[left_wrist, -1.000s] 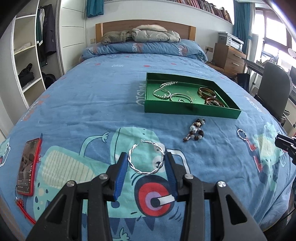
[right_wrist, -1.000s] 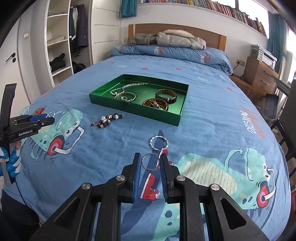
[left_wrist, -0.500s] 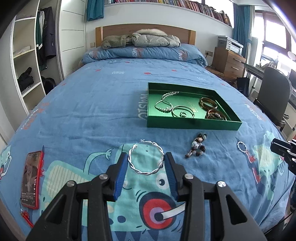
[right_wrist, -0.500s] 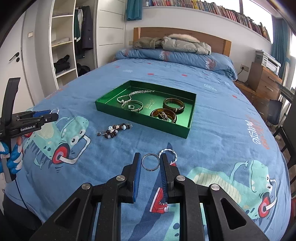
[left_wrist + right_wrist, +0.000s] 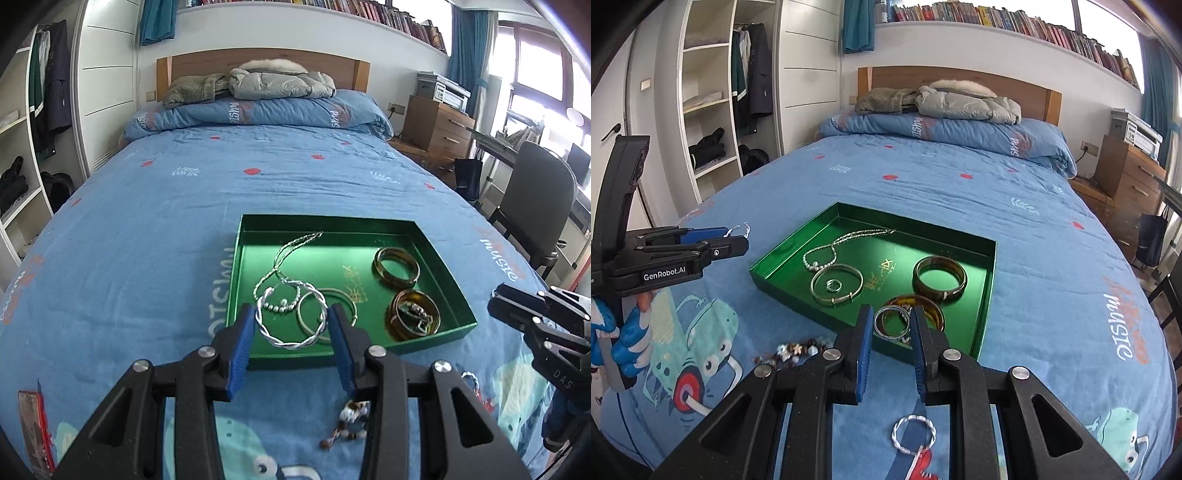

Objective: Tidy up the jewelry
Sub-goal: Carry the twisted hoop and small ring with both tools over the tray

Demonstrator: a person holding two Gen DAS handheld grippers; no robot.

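Note:
My left gripper [image 5: 291, 326] is shut on a twisted silver bangle [image 5: 290, 345] and holds it over the near left part of the green tray [image 5: 236, 280]. My right gripper [image 5: 888, 328] is shut on a small plain silver ring [image 5: 891, 336] above the near edge of the green tray [image 5: 790, 291]. In the tray lie a silver necklace [image 5: 842, 238], a thin silver bangle [image 5: 836, 284] and two brown bangles [image 5: 940, 277]. A beaded bracelet [image 5: 790, 350] and a small twisted ring [image 5: 912, 432] lie on the bedspread in front of the tray.
The tray sits on a blue cartoon-print bedspread [image 5: 129, 240]. A red phone [image 5: 33, 424] lies near the bed's left edge. Jackets [image 5: 258, 83] are piled on the pillow by the headboard. A chair [image 5: 535, 199] and a wooden dresser [image 5: 436, 125] stand to the right.
Both grippers have moved forward over the bed with their rings, from short of the beaded bracelet to the near edge of the green tray. Neither grip has changed.

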